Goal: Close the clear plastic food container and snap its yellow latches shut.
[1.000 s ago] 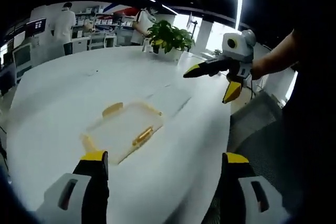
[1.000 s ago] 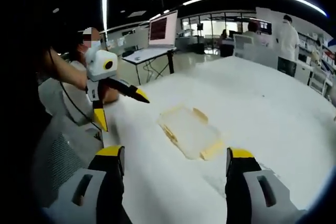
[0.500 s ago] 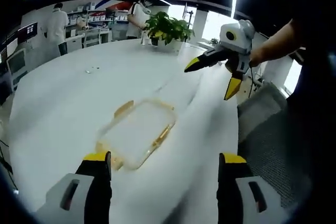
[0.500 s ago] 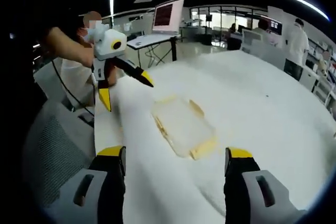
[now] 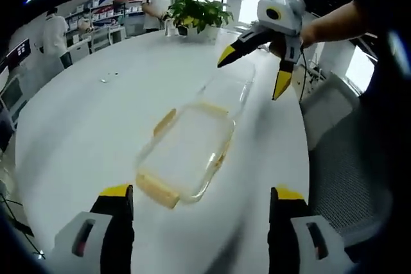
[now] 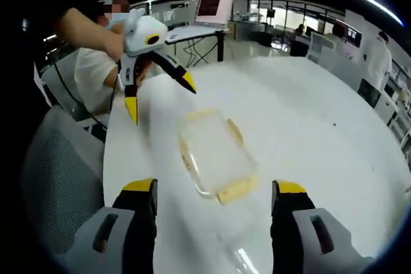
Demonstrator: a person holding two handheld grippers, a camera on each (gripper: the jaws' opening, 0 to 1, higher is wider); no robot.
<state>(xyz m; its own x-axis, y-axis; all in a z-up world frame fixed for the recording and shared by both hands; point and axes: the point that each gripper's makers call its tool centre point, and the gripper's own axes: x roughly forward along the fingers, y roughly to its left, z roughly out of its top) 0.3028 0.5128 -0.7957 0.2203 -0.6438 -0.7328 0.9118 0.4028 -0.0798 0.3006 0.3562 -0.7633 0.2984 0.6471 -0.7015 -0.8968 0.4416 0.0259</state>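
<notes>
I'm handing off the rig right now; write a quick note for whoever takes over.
Left tongs: open, holding nothing, above the table.
Right tongs: open, holding nothing; they also show in the left gripper view, hanging in the air beyond the container.
Clear container: flat on the white table, between the two tongs, untouched. Yellow latches visible on its ends and sides.
Done: too blurred to tell whether the lid is seated or any latch is snapped.
Left: check the lid sits flush, then press each latch shut.
</notes>
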